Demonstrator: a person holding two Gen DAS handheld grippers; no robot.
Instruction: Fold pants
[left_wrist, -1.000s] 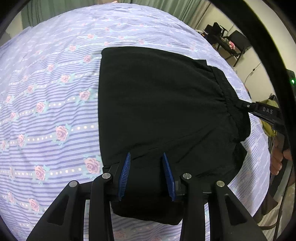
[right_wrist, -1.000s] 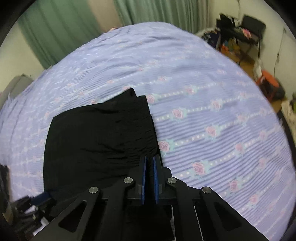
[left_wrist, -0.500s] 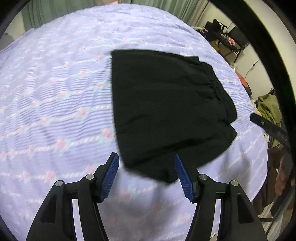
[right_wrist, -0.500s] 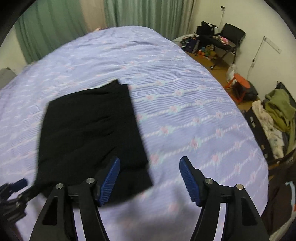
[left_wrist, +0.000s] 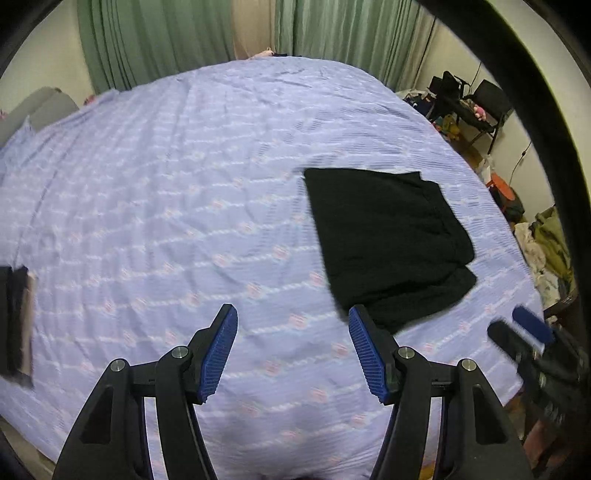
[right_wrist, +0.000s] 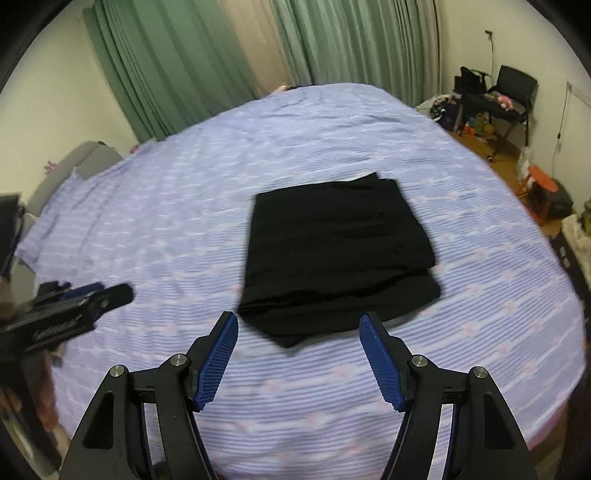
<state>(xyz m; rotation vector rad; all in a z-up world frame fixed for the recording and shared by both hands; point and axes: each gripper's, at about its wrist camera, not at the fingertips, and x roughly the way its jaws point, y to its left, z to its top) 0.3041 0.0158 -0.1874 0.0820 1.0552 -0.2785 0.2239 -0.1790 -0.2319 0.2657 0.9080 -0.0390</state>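
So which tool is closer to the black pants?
Neither clearly; it looks about even. The left tool is open beside the black pants, its one pad near their corner. The right tool is open just short of their near edge.

— What's around, past the fingers?
— A bed (right_wrist: 184, 221) in lilac rose-print sheet, green curtains (right_wrist: 177, 62) behind it, and a black chair (right_wrist: 513, 92) at far right.

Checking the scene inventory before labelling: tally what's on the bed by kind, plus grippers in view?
Folded black pants: 1
Floral purple bedsheet: 1
Grippers: 2, left gripper and right gripper, both open, nothing between the pads
Total: 4
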